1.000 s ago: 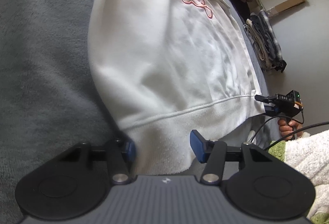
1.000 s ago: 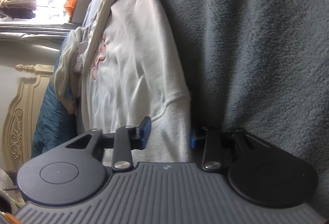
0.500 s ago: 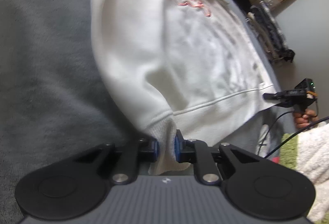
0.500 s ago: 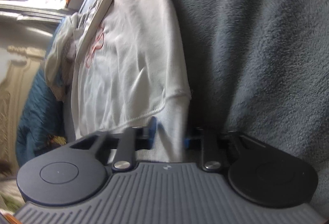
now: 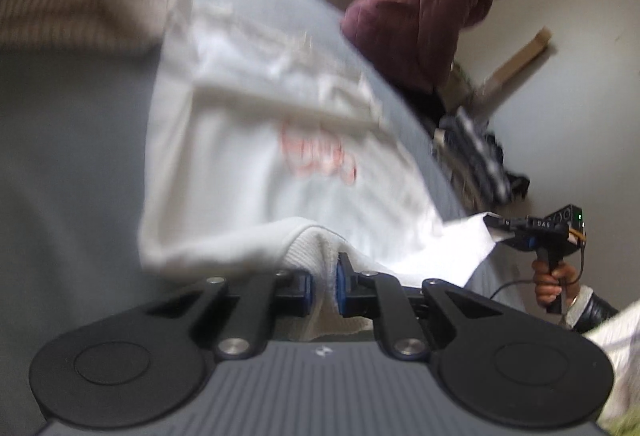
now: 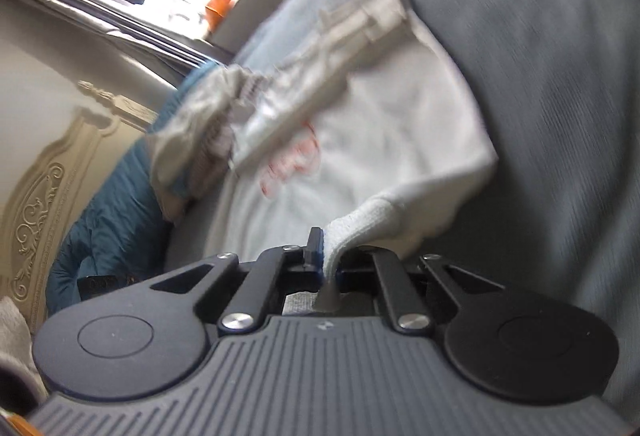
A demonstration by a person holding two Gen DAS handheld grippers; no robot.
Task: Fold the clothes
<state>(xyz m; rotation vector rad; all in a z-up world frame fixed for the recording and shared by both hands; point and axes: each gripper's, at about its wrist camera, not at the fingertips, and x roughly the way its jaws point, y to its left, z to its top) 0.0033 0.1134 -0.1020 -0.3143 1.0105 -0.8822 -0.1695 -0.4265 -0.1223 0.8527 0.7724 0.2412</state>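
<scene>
A white sweatshirt [image 5: 248, 155] with a red print lies on a grey blanket [image 5: 72, 155]. My left gripper [image 5: 323, 286] is shut on the ribbed hem at one bottom corner and holds it lifted. My right gripper [image 6: 329, 266] is shut on the other ribbed hem corner of the sweatshirt [image 6: 380, 139], also lifted off the grey blanket [image 6: 560, 115]. In the left wrist view the right gripper [image 5: 544, 232] shows at the far right with the hem edge pulled up. Both views are blurred by motion.
A person in a maroon jacket [image 5: 424, 15] bends at the far side. Folded dark clothes [image 5: 476, 159] lie on the floor by the wall. A pile of pale garments [image 6: 200, 127] and a teal quilt [image 6: 112, 211] sit near the carved headboard [image 6: 44, 203].
Both grippers closed on the sweatshirt's bottom hem corners and have lifted the hem up off the blanket, swinging the views upward toward the collar.
</scene>
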